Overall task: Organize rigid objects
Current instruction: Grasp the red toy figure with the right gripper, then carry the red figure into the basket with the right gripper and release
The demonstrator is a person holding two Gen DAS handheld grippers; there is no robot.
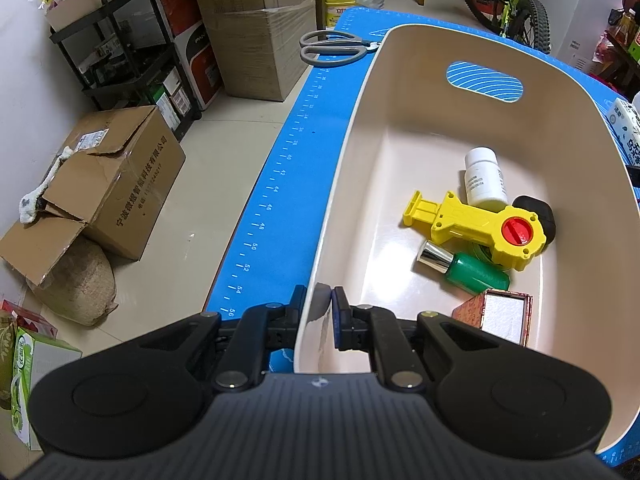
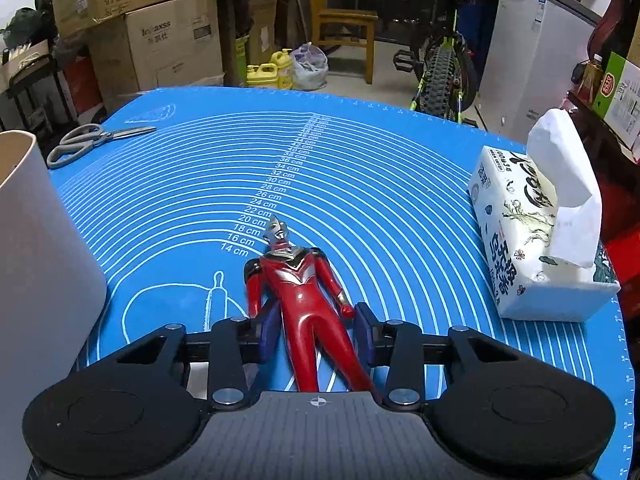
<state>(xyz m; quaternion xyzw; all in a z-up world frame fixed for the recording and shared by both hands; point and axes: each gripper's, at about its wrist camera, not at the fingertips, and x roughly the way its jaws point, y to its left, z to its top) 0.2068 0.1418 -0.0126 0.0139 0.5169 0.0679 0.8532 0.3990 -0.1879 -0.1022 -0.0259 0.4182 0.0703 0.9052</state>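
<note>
Surroundings: scissors point(image 2: 90, 142) and a tissue pack point(image 2: 536, 240) are lying on the blue mat point(image 2: 400, 200) covering the worktop.
Bin: the cream bin point(image 1: 360, 128) is holding a yellow toy point(image 1: 476, 228), a white bottle point(image 1: 484, 178) and a green bottle point(image 1: 468, 270).
Left hand-held gripper point(image 1: 319, 312): pinching the bin's near rim.
Right hand-held gripper point(image 2: 316, 332): narrowed, straddling the hips of the red figure point(image 2: 298, 288), which is lying face-up on the mat; contact unclear.

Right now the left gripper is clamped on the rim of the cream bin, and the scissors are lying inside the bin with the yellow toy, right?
Not quite. The left gripper does clamp the cream bin rim, but the scissors lie outside it on the blue mat. The left wrist view shows this; the yellow toy is inside.
</note>
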